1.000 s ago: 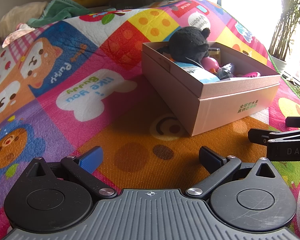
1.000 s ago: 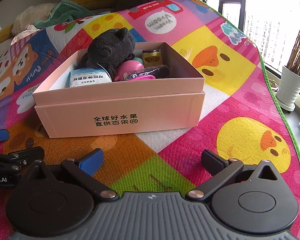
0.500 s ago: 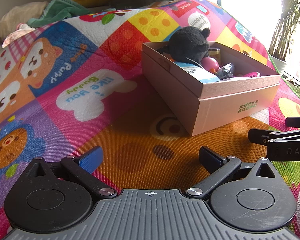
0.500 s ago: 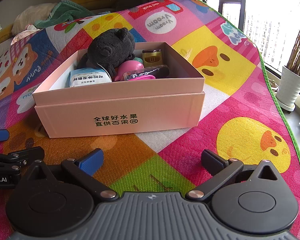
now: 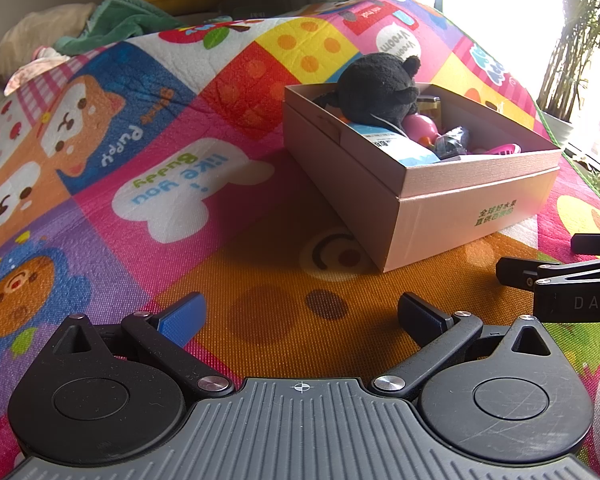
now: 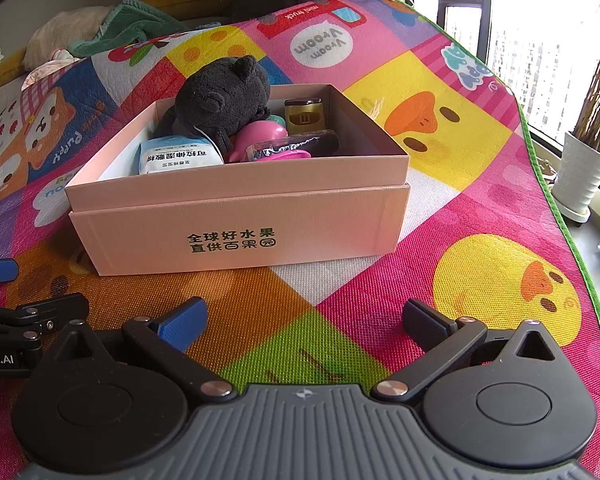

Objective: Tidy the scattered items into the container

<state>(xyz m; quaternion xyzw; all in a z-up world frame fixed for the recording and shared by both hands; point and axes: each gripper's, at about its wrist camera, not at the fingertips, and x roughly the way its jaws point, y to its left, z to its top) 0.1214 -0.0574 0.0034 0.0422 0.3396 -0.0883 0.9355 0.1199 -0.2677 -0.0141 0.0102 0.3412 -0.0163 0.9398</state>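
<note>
A pink cardboard box (image 6: pixel 236 220) (image 5: pixel 460 216) sits on the colourful play mat. Inside lie a black plush toy (image 6: pixel 224 100) (image 5: pixel 376 88), a white and blue packet (image 6: pixel 178 158), a pink round toy (image 6: pixel 260 136), a gold box (image 6: pixel 304 114) and a dark wrapped item (image 6: pixel 300 146). My right gripper (image 6: pixel 302 318) rests low on the mat in front of the box, open and empty. My left gripper (image 5: pixel 300 312) rests on the mat to the box's left front, also open with nothing between its fingers.
The play mat (image 6: pixel 460 208) drops off at its green right edge, with a white plant pot (image 6: pixel 580 176) beyond it by the window. A green cloth (image 5: pixel 120 20) and pillows lie at the far back. The other gripper shows at the frame edge (image 5: pixel 560 276) (image 6: pixel 24 320).
</note>
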